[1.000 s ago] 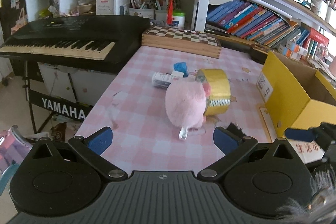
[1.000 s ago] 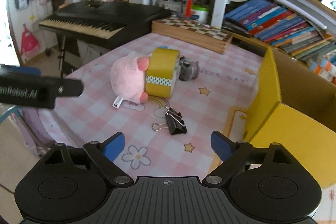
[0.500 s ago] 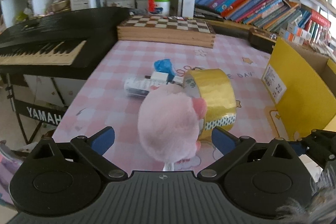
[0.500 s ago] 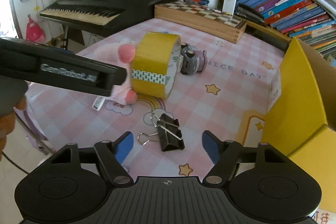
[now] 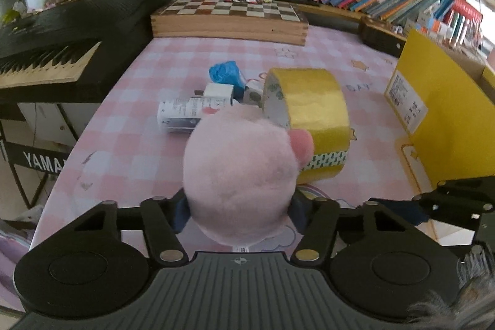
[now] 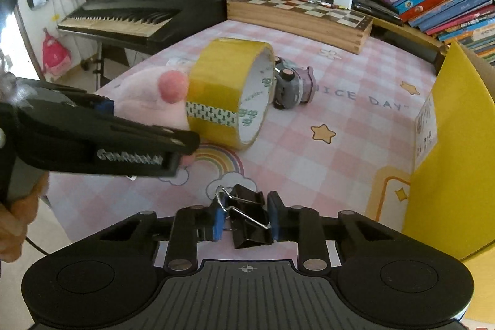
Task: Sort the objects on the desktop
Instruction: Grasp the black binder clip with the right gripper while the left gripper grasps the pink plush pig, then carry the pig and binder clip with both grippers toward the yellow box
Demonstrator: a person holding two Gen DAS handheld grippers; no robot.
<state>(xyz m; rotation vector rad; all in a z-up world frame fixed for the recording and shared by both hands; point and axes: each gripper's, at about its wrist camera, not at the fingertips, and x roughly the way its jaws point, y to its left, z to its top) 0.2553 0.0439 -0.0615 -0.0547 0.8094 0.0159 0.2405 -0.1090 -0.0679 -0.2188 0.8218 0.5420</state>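
A pink plush toy (image 5: 241, 175) lies on the pink checked tablecloth (image 5: 139, 144), leaning against a yellow tape roll (image 5: 312, 113). My left gripper (image 5: 238, 211) has its jaws closing on the plush; both blue pads press into its sides. In the right wrist view the same plush (image 6: 148, 104) shows behind the left gripper's fingers (image 6: 173, 141). A black binder clip (image 6: 247, 218) sits between the pads of my right gripper (image 6: 246, 220), whose jaws are closing and touch the clip on both sides. The tape roll (image 6: 229, 95) stands on edge behind it.
An open yellow cardboard box (image 6: 448, 160) stands on the right. Behind the tape lie a grey toy car (image 6: 290, 88), a white bottle (image 5: 179, 113), a white charger (image 5: 218, 93) and a blue wad (image 5: 224, 73). A wooden chessboard (image 5: 229, 17) and a black keyboard (image 5: 62, 42) bound the far side.
Both grippers moved forward and down. The left jaws narrowed from wide open onto the plush. The right jaws narrowed onto the binder clip, which was well ahead of them before.
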